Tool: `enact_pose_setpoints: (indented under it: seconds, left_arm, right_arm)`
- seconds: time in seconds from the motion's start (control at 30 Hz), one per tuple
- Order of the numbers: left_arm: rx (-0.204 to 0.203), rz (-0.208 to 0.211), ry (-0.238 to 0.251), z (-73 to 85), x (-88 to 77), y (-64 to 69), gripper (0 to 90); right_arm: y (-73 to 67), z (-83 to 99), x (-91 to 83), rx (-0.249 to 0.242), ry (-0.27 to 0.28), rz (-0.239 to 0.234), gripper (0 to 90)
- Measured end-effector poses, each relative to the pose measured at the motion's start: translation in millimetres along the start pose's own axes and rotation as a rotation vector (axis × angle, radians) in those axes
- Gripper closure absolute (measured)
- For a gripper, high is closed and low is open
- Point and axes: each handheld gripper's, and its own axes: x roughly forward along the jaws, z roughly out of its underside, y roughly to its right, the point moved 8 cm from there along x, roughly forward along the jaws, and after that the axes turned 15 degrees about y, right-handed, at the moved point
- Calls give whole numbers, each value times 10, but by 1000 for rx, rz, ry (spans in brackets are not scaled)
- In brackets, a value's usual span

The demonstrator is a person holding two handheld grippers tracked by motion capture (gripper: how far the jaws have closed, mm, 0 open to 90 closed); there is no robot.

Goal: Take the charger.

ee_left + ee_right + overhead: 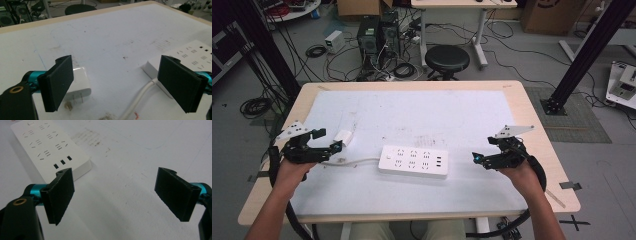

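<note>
Two hand-held grippers hover low over the white mat that covers the pale wooden table, one at each side of it. At the left edge, the left gripper is released, its black jaws spread wide with nothing pinched between them. Just ahead of its tip lies the small white rectangular plug adapter; in the left gripper view that adapter sits partly behind the left-hand jaw, flat on the mat, its two metal prongs pointing back toward the camera. A white round cable runs up between the jaws there, untouched by either, and joins the end of the white rectangular plastic power strip, which lies partly behind the right-hand jaw. From above, that power strip rests flat between the two grippers, near the left one's tip and a little farther from the right one. The right gripper points at the strip's near end and is likewise released, jaws wide and empty. In the right gripper view the strip lies ahead and beyond the left-hand jaw, apart from it.
</note>
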Motion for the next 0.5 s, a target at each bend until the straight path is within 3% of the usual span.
enact_pose_setpoints:
  seconds: [0.1,0.27,0.4,0.5]
  left_arm:
    - [9,-44,-17,0,76,-101,135]
    - [7,-82,-59,105,163,-225,135]
    - [17,-88,-95,201,205,-300,136]
    - [-20,-74,-114,254,269,-340,136]
  right_arm:
    - [-10,-1,12,-4,-6,-1,164]
    - [-19,-3,17,0,-8,-1,164]
    - [-7,3,26,2,-12,2,164]
    - [-1,3,41,1,-14,1,164]
